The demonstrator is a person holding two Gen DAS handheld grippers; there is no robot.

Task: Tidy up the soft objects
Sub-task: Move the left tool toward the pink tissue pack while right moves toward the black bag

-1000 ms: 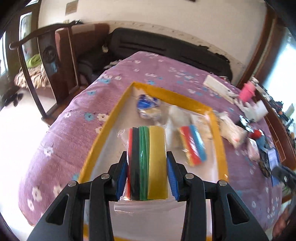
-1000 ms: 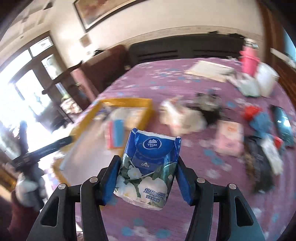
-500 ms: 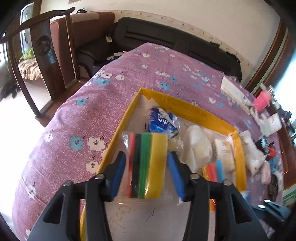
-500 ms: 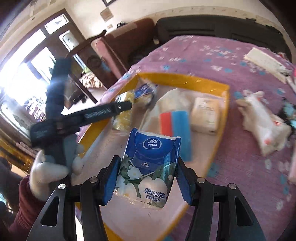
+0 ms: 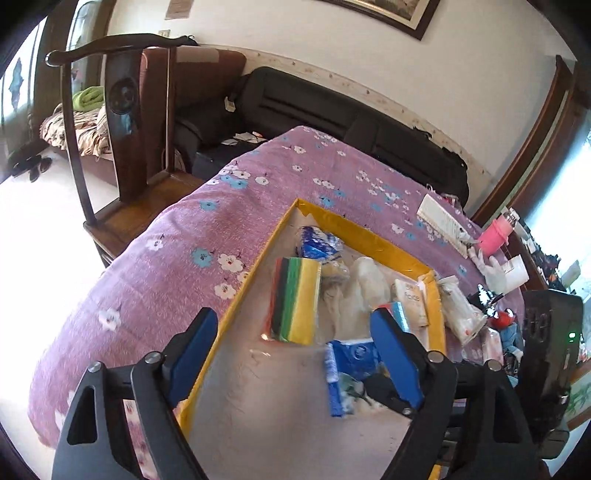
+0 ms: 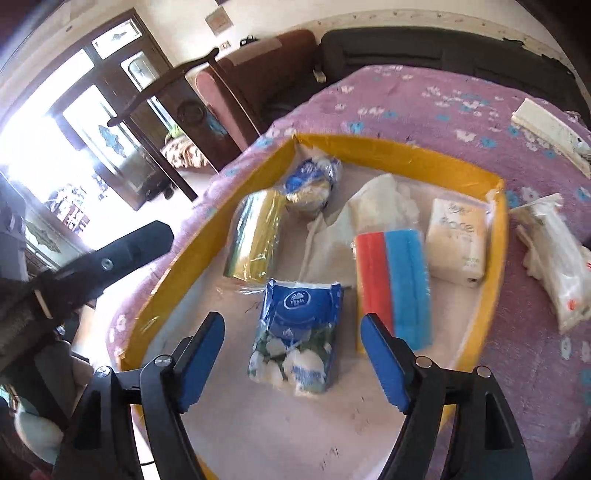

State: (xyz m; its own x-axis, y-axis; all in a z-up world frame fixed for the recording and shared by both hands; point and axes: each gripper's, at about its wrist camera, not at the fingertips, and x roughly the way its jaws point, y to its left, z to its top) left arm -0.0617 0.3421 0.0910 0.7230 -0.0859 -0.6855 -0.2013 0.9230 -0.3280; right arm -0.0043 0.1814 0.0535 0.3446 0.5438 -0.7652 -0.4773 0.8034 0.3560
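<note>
A lived-in home — a sitting room

A dark sofa (image 5: 354,122) along the wall, a carved wooden chair (image 5: 122,110), a framed picture (image 5: 391,14) above — and glazed wooden doors (image 6: 110,110) opening beside a flowered purple cloth (image 5: 192,254).

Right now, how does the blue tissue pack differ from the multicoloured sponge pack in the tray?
The blue tissue pack is printed with white flowers; the sponge pack shows plain coloured stripes. The tissue pack lies nearer the cameras, the sponge pack against the tray's left wall. Both lie flat inside the tray, unheld.
</note>
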